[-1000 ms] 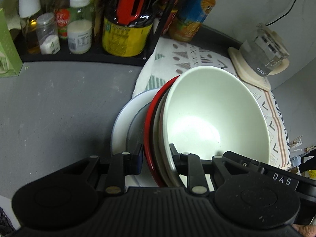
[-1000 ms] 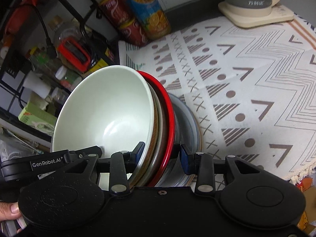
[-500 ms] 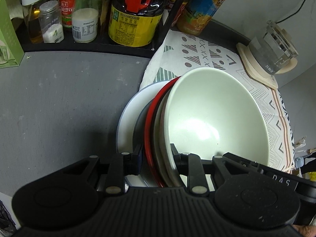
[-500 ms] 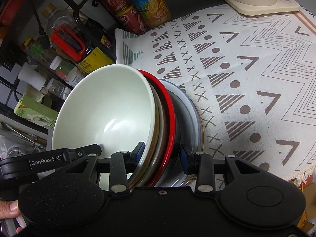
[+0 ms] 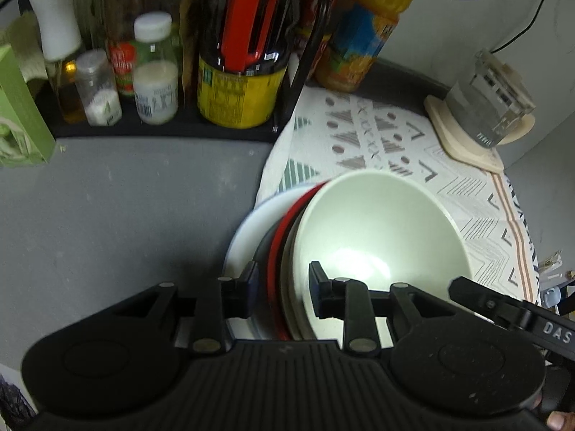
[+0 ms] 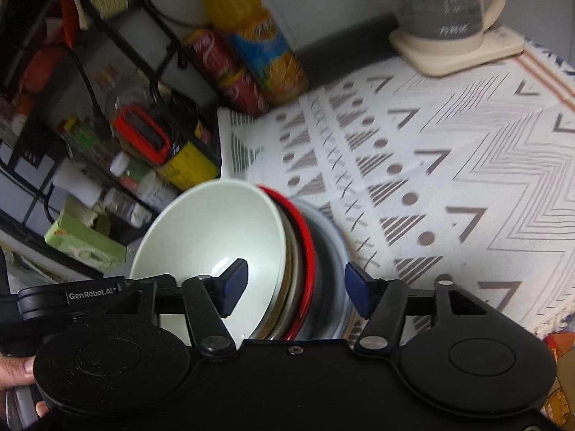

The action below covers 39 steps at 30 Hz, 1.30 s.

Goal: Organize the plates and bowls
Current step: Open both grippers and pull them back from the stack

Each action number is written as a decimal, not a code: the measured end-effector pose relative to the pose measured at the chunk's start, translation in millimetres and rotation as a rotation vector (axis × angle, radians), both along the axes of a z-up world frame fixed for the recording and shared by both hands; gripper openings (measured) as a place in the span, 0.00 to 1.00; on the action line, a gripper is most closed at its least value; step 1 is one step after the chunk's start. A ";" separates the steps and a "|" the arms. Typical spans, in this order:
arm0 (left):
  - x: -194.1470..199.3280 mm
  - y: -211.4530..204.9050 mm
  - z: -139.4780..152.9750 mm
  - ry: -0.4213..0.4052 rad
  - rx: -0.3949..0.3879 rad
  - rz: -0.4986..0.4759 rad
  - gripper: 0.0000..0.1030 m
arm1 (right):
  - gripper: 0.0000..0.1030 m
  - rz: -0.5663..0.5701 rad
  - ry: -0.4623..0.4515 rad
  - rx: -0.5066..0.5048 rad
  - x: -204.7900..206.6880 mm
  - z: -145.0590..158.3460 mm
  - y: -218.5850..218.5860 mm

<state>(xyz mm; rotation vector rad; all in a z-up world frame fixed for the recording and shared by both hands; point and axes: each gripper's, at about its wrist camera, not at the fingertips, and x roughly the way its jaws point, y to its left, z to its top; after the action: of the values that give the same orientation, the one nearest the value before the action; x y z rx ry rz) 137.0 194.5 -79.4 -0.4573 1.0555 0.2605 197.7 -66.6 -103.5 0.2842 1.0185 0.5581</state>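
A grey countertop point(image 5: 107, 208) fills the left of the left wrist view and meets a pale wall point(image 5: 449, 25) at the back. A white cloth printed with grey triangles, dots and chevrons point(image 6: 449, 165) covers the right part of the surface. A black wire rack point(image 6: 107, 82) along the back holds bottles and jars, among them a large dark bottle with a yellow label and red handle point(image 5: 244, 57). An orange juice bottle point(image 6: 258, 46) and red cans point(image 6: 230, 75) stand beside the rack at the cloth's far edge. A glass kettle on a cream base point(image 6: 449, 21) sits at the cloth's far corner, well apart from the dishes. The stack of dishes point(image 5: 287, 258) stands on edge, tilted: a pale green bowl point(image 5: 381, 237), a red plate point(image 6: 305, 251) and a white plate point(image 5: 248, 233) nested together at the cloth's near edge. The left gripper point(image 5: 282, 287) is closed narrow on the stack. The right gripper point(image 6: 296, 283) is spread wide around the stack; contact cannot be confirmed.
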 end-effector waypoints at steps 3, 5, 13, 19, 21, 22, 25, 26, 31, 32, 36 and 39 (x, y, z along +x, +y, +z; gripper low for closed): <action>-3.4 -4.0 10.9 -0.027 0.030 -0.003 0.41 | 0.70 -0.027 -0.043 0.001 -5.6 10.6 -12.2; -4.5 -6.5 19.5 -0.036 0.073 -0.001 0.58 | 0.80 -0.048 -0.087 0.000 -11.6 19.4 -20.4; -19.2 -28.7 49.6 -0.111 0.091 -0.032 0.76 | 0.93 -0.117 -0.178 -0.023 -39.5 40.9 -50.3; -39.8 -53.0 62.8 -0.150 0.100 -0.047 0.77 | 0.98 -0.167 -0.243 -0.053 -68.4 57.3 -73.4; -46.6 -62.0 68.5 -0.164 0.108 -0.065 0.77 | 1.00 -0.185 -0.266 -0.062 -78.6 62.3 -82.1; -49.9 -66.8 71.3 -0.172 0.114 -0.075 0.78 | 1.00 -0.193 -0.276 -0.069 -83.8 64.3 -86.0; -59.9 -78.8 78.6 -0.199 0.128 -0.099 0.83 | 1.00 -0.213 -0.298 -0.077 -96.5 69.8 -96.4; -63.8 -82.9 81.0 -0.210 0.130 -0.107 0.83 | 1.00 -0.219 -0.305 -0.081 -100.6 70.9 -99.6; -77.2 -98.0 89.4 -0.248 0.143 -0.137 0.83 | 1.00 -0.242 -0.298 -0.102 -116.8 74.9 -111.0; -79.6 -100.1 91.0 -0.254 0.142 -0.140 0.84 | 1.00 -0.248 -0.297 -0.105 -120.3 75.6 -112.8; -89.7 -108.2 95.6 -0.274 0.161 -0.157 0.92 | 1.00 -0.270 -0.316 -0.143 -134.7 79.6 -118.6; -96.3 -111.2 97.5 -0.280 0.160 -0.171 0.96 | 1.00 -0.300 -0.339 -0.180 -145.3 82.6 -122.1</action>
<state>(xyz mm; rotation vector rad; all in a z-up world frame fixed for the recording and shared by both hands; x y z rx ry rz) 40.7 83.3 18.2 -0.2491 0.7874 0.1230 52.4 -188.7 -20.9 0.1705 0.6751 0.2290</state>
